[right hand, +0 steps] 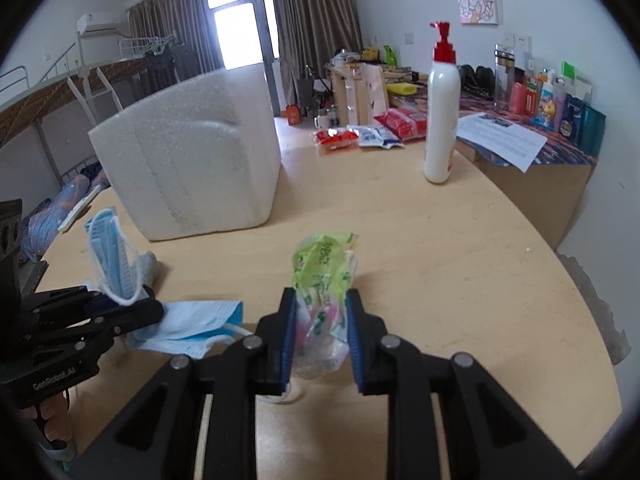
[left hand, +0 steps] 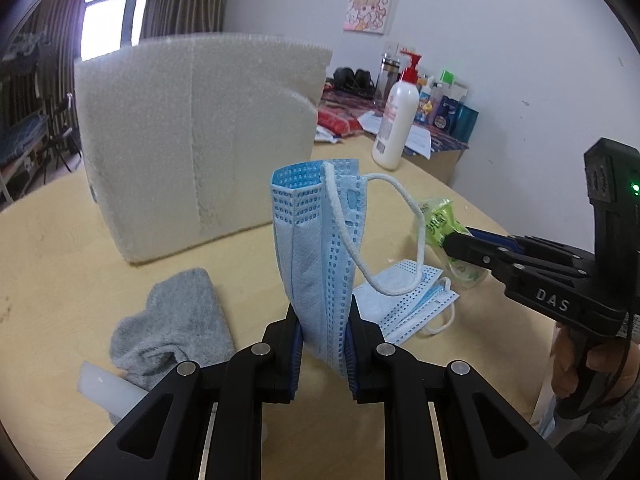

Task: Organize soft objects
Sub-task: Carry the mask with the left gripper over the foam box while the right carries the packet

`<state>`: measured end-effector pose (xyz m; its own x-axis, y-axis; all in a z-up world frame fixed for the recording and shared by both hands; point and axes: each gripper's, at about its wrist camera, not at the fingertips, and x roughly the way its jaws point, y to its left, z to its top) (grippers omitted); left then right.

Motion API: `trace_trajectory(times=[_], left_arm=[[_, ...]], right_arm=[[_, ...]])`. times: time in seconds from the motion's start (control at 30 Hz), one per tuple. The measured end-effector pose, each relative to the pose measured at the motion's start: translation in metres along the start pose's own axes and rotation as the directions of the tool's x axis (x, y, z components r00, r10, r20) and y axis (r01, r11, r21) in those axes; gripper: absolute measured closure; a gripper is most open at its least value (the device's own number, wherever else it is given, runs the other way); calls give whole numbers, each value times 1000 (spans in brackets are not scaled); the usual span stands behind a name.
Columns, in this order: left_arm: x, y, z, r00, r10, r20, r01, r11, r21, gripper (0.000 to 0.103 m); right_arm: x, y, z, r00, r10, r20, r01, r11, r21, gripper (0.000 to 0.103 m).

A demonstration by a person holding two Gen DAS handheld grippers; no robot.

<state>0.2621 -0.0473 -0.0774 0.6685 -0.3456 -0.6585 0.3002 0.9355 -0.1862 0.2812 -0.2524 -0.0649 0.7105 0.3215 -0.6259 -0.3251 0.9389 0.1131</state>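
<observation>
We are mid-carry with both hands loaded. Our left tool [left hand: 322, 338] is clenched on a folded blue face mask [left hand: 318, 248], which stands upright above the desk [left hand: 60, 248] in front of the white foam box [left hand: 192, 136], its ear loop dangling. Our right tool [right hand: 321, 330] grips a green tissue packet [right hand: 322, 280], held off the desk to the right of the box. A second face mask [left hand: 408, 304] and a grey sock [left hand: 176, 320] lie on the desk in front of the box. Next, we judge, both items go to the foam box, lifted over its wall before letting go; its opening is hidden from us.
</observation>
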Motion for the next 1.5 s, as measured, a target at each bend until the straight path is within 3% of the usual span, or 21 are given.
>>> trace_trajectory(times=[0.43, 0.63, 0.87, 1.07, 1.5], left_arm=[[-60, -16, 5, 985, 35, 171, -40, 999, 22, 84], [-95, -21, 2, 968, 52, 247, -63, 997, 39, 84], [-137, -30, -1, 936, 95, 340, -116, 992, 44, 84], [-162, -33, -12, 914, 128, 385, -154, 987, 37, 84], [-179, -33, -21, 893, 197, 404, -216, 976, 2, 84]], right_arm=[[-49, 12, 4, 990, -2, 144, 7, 999, -31, 76], [-73, 22, 5, 977, -2, 212, 14, 998, -56, 76], [-102, 37, 7, 954, 9, 299, 19, 996, -88, 76], [-114, 44, 2, 942, 17, 334, 15, 995, -94, 76], [-106, 54, 1, 946, 54, 320, -23, 995, -98, 76]])
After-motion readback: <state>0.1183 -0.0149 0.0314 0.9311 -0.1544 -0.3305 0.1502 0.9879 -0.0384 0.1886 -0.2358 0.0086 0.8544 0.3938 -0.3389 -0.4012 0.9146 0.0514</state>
